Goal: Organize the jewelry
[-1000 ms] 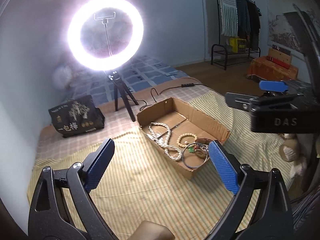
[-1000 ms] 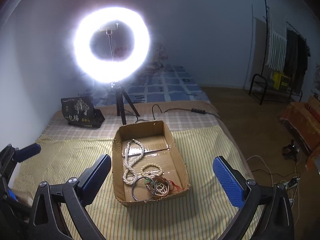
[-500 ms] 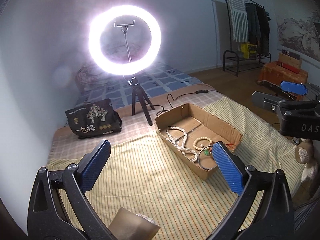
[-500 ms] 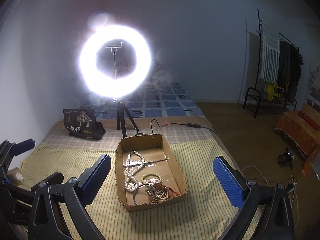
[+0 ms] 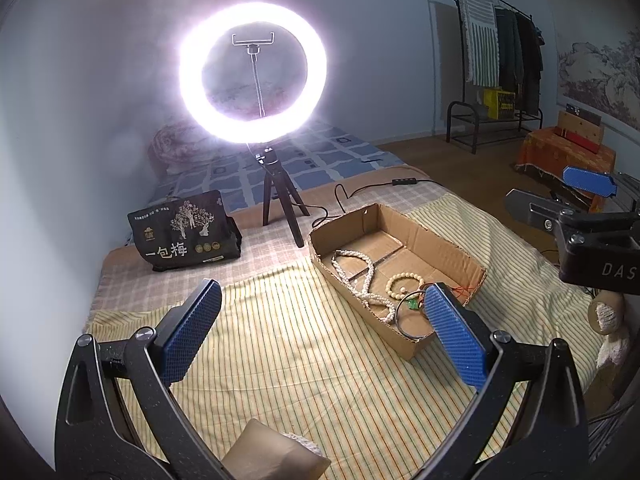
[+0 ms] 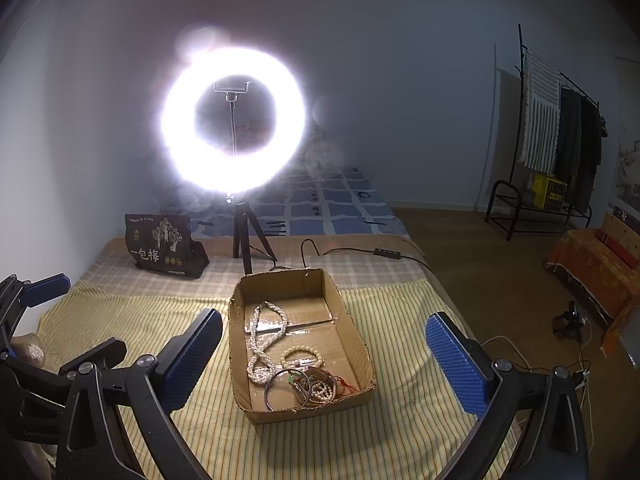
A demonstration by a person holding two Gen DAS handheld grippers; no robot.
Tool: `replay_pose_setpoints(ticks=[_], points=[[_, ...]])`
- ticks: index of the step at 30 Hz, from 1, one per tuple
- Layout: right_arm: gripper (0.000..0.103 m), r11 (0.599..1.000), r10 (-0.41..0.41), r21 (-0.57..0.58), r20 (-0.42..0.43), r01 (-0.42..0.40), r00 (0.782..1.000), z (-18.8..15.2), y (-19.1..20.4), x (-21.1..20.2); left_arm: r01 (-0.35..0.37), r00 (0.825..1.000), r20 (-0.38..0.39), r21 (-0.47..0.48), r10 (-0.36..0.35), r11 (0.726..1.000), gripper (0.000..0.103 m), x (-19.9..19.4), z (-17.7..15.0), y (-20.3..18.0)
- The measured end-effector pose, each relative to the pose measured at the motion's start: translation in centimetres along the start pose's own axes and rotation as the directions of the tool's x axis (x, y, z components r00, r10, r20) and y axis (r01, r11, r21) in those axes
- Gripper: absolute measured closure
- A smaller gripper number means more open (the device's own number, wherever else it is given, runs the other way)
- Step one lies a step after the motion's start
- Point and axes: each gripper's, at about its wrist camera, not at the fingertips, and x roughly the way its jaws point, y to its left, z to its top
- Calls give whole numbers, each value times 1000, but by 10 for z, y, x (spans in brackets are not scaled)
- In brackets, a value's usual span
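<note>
Right wrist view: the right gripper hangs above the striped yellow cloth with its 2 blue pads spread wide and nothing between them. Straight ahead sits the cardboard box, open at the top, holding the jewelry: a long white bead necklace along its left side, a cream bead bracelet in the middle, a metal bangle and a tangle of smaller beaded pieces at the near end.

In the left wrist view the left gripper is likewise fully spread and empty over the cloth, with the box to its right; its right pad covers the box's near corner. Behind the box stand a lit ring light on a tripod and a black printed bag.
</note>
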Motion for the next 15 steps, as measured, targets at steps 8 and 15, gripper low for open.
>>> replay_pose_setpoints(ticks=[8, 15], points=[[0, 1000, -3, 1, -1, 3, 1000, 0, 1, 0, -1, 1000, -1, 3, 1, 1000, 0, 0, 0, 0], [0, 1000, -4, -2, 0, 4, 1000, -1, 1, 0, -1, 1000, 3, -2, 1, 1000, 0, 0, 0, 0]])
